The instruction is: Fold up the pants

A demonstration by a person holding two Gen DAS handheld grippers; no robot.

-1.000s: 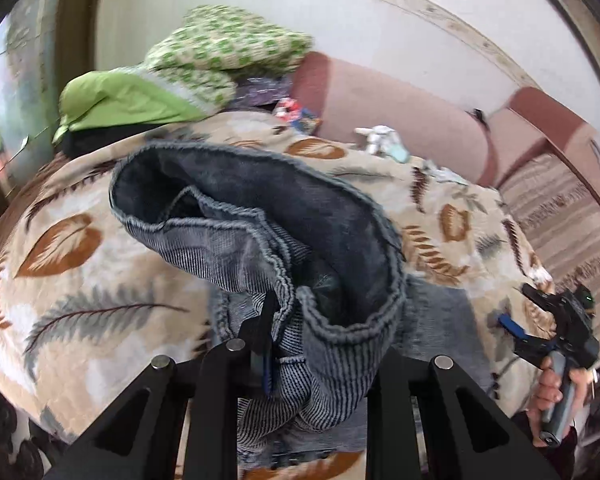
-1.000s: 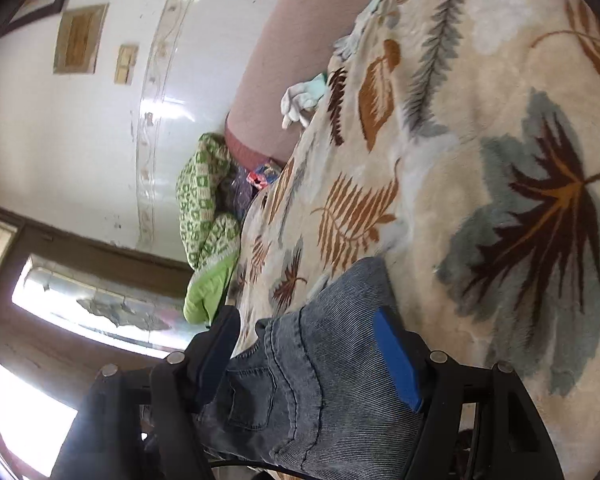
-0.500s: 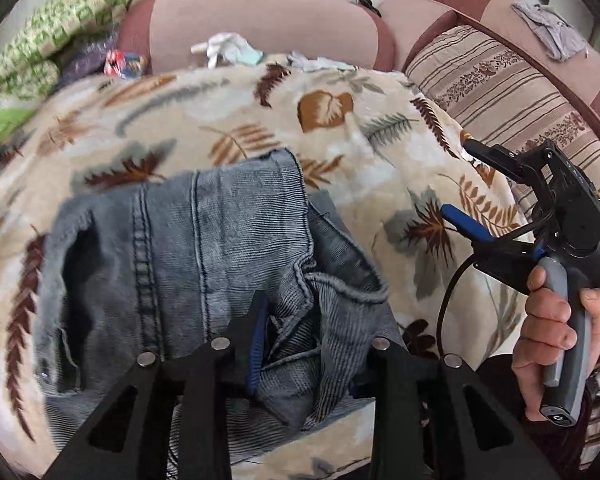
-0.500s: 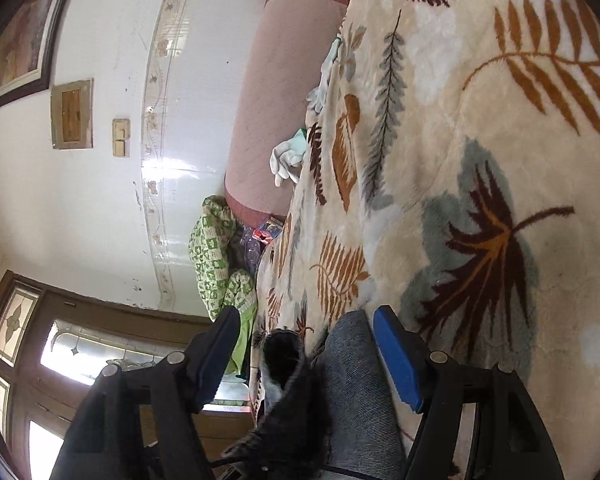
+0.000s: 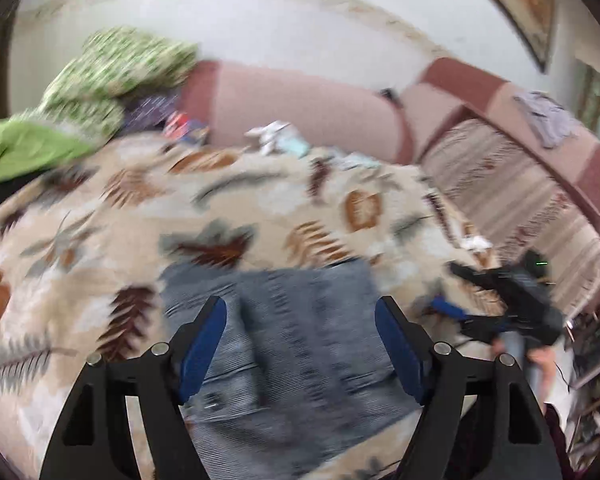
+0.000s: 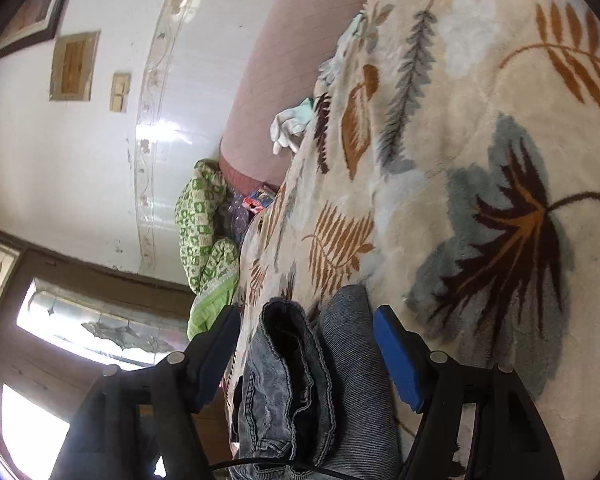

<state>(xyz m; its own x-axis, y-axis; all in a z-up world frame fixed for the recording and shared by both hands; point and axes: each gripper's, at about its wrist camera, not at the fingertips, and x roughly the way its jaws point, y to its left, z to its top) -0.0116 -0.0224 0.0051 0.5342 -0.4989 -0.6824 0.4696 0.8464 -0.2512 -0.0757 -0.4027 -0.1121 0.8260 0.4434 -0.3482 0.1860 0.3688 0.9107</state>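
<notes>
Grey-blue denim pants (image 5: 300,344) lie folded on a leaf-patterned blanket (image 5: 260,208). In the blurred left wrist view my left gripper (image 5: 300,316) is open and empty just above the pants. The right gripper (image 5: 460,300) shows at the right of that view, hand-held and open beside the pants. In the right wrist view the right gripper (image 6: 306,320) is open, with the stacked pants edge (image 6: 320,380) seen between its fingers but not clamped.
A pink sofa back (image 5: 300,112) runs behind the blanket. Green patterned bedding (image 5: 112,68) is piled at the far left. Small white and teal cloths (image 5: 276,140) lie at the blanket's far edge. A striped cushion (image 5: 520,200) is at the right.
My left gripper has let go of the pants and opened wide; the raised denim now lies flat on the blanket. The right gripper stays open beside the pants.
</notes>
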